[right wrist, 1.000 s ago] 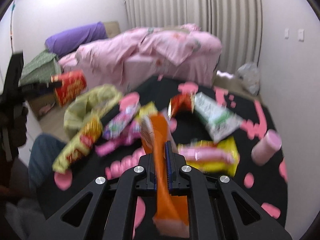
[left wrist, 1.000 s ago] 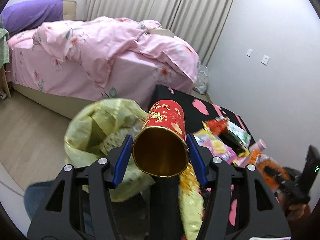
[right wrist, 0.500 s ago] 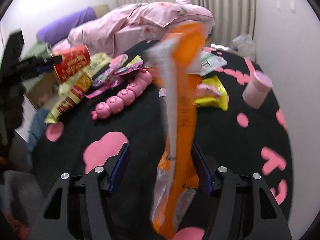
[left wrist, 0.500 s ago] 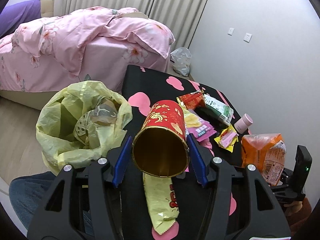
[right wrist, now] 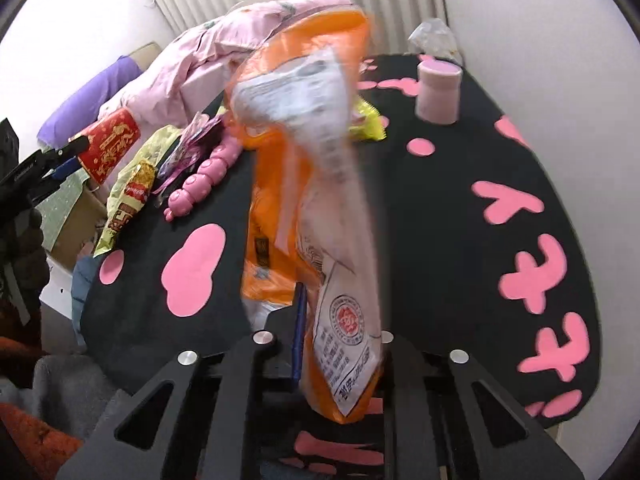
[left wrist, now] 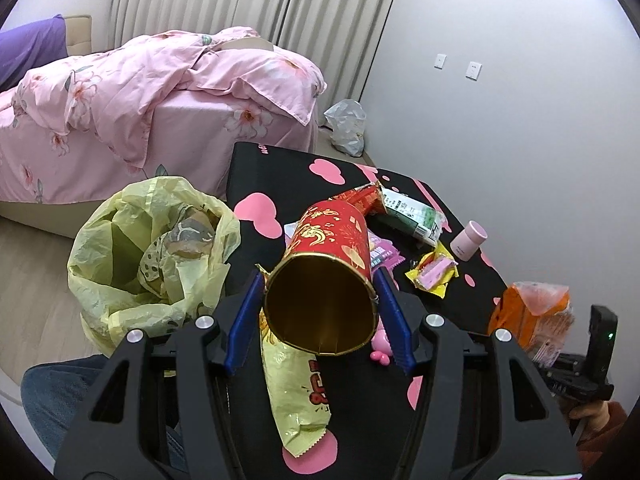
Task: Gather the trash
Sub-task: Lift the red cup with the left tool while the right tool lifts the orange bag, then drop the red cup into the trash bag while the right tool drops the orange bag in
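My left gripper (left wrist: 320, 300) is shut on a red and gold paper tube (left wrist: 330, 256), open end towards the camera, held above the table beside the yellow trash bag (left wrist: 152, 256). My right gripper (right wrist: 340, 320) holds an orange snack bag (right wrist: 308, 152) between its fingers, raised over the black table (right wrist: 460, 208); the bag also shows in the left wrist view (left wrist: 532, 312). The tube also shows in the right wrist view (right wrist: 110, 148).
On the table lie a yellow wrapper (left wrist: 296, 392), a pink caterpillar toy (right wrist: 200, 184), a purple wrapper (right wrist: 188, 148), a green-white packet (left wrist: 412, 216), a small yellow-pink wrapper (left wrist: 432, 272) and a pink cup (right wrist: 438, 92). A pink bed (left wrist: 140, 96) stands behind.
The left gripper has swung right with the tube, so the bag sits further left. The right gripper has narrowed around the orange bag and lifted it closer to the camera.
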`<state>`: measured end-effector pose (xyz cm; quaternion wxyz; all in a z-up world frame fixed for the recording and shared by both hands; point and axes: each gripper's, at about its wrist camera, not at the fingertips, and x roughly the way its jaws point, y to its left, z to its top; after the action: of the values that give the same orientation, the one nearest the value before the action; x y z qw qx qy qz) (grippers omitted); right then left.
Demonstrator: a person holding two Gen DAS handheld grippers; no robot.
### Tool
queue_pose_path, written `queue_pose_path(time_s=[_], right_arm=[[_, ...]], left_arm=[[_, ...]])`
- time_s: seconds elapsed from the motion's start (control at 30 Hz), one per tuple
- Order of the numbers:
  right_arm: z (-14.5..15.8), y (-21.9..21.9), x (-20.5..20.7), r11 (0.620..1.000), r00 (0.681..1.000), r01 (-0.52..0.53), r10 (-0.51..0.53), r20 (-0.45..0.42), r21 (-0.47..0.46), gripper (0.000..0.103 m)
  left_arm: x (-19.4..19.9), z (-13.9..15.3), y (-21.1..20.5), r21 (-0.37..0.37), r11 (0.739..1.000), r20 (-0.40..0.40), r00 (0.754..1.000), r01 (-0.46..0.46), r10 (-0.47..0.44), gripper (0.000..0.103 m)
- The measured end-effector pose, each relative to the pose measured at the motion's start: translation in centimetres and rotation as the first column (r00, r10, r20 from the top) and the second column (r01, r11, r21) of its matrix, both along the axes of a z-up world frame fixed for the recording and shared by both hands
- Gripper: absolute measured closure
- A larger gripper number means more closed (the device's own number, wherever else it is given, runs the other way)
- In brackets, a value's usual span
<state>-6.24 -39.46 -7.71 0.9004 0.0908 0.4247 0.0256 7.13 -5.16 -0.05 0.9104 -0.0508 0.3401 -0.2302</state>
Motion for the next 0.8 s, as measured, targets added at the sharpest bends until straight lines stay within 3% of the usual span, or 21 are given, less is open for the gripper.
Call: queue_pose_path(time_s=[0.17,0.37,0.5,0.67,0.8], right_arm=[[3.3,0.7,1.3,0.998,0.993,-0.036,0.041,0.107,-0.047,0.094],[6.2,2.3,4.6,0.994,0.975,-0.100,0.105,0.197,-0.035,0.094],[7.9,5.3,8.6,0.980,0.958,-0.196,0.195,0.211,-0.015,0.094],[9.9,12.5,16.1,0.920,0.899,-0.392,0.386,0.206,-0.012,0.094],[9.8,19.4,22.6,0.849,0.842,-0.529,0.522,0.135,0.020,0.094]], left_arm=[[-0.2,-0.1,0.1,-0.007,1.000,-0.003,1.000,-0.004,0.004,0.050],[-0.4,0.2,1.3,-0.012,0.999,0.009,0.999,-0.034,0.034,0.050],[0.1,1.1,3.9,-0.004,0.992,0.043,0.991,-0.123,0.123,0.050],[2.5,1.9,9.7,0.049,0.940,0.045,0.941,-0.339,0.337,0.050],[3.9,1.8,13.8,0.026,0.892,0.012,0.892,-0.451,0.451,0.050]])
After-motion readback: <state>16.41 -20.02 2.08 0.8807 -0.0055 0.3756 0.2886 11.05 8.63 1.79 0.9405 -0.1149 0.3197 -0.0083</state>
